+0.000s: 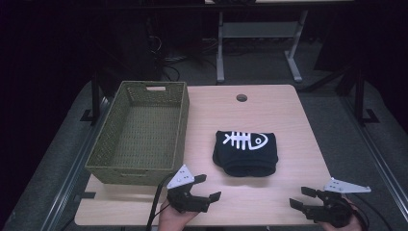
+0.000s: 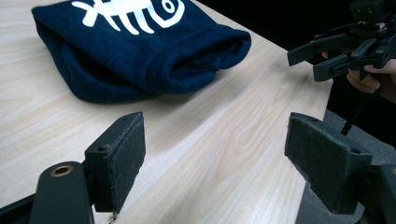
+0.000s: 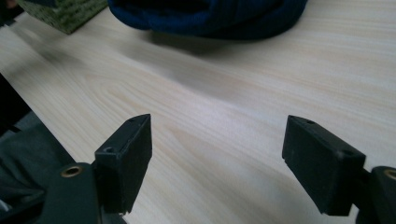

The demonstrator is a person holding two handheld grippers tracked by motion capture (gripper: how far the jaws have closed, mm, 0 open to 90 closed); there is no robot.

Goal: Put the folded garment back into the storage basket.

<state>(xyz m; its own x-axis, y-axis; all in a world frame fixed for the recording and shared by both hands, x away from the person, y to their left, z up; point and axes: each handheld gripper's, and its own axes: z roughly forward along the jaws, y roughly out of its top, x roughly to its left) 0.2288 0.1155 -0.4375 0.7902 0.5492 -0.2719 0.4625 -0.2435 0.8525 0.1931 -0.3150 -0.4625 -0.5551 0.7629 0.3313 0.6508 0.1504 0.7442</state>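
Bench (image 1: 288,125): light wood-grain top with a round hole near the far edge; it carries the basket and the cloth.

Cloth (image 1: 246,153): dark blue, folded, white fish-skeleton print facing up. It lies flat on the bench right of centre, just right of the basket and not touching it. In the left gripper view the cloth (image 2: 140,51) shows its rolled near edge, with layered folds at the open side. In the right gripper view the cloth (image 3: 210,16) sits at the top, its underside throwing a shadow on the wood.

Basket (image 1: 108,144): green woven, rectangular, with a handle slot in the far wall and another in the near wall. It stands on the left half of the bench. A corner of the basket (image 3: 65,14) appears in the right gripper view at upper left.

Left gripper (image 1: 209,187): held in a hand at the near edge, just in front of the basket's near right corner, jaws pointing right toward the cloth. Jaws spread wide, nothing between them; left gripper (image 2: 215,158) has bare bench between its pads. Apart from the cloth.

Right gripper (image 1: 300,197): held at the near right corner of the bench, jaws pointing left. Jaws wide apart, empty; right gripper (image 3: 217,158) has bare wood between its pads. It also appears in the left gripper view, right gripper (image 2: 306,58), at upper right past the bench edge. Apart from the cloth.

Cable (image 1: 155,204): black, trailing from the left gripper over the near edge.
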